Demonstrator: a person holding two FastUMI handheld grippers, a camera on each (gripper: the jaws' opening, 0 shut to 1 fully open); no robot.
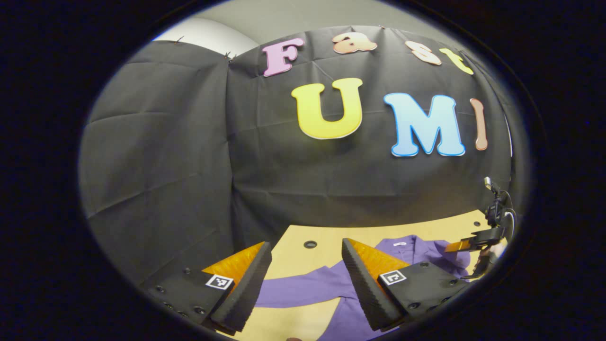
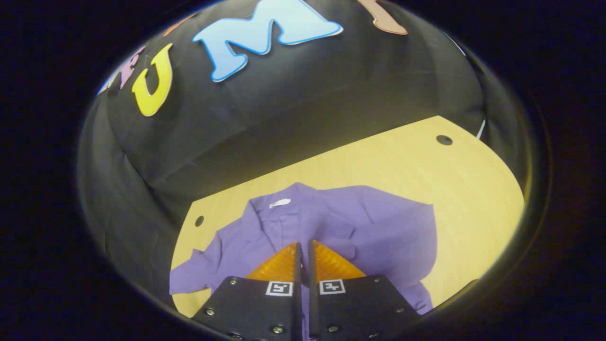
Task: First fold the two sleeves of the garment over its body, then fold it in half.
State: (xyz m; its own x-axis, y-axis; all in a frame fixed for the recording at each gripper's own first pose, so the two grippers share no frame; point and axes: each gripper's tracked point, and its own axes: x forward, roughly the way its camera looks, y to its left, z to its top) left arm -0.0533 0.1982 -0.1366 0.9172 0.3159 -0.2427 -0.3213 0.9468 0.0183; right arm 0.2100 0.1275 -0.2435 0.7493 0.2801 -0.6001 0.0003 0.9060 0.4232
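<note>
One soft purple garment, rumpled on smooth wooden table

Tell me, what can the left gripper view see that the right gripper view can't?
Left gripper view: the left gripper with its fingers spread open above the garment's outstretched sleeve, and the right gripper farther off over the garment. Right gripper view: the right gripper's fingers almost together over the garment's body, and one sleeve folded across it. Both: the purple garment on the wooden table.

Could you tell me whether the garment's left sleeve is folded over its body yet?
Not yet: the left sleeve lies spread sideways on the table, beside the garment.
</note>
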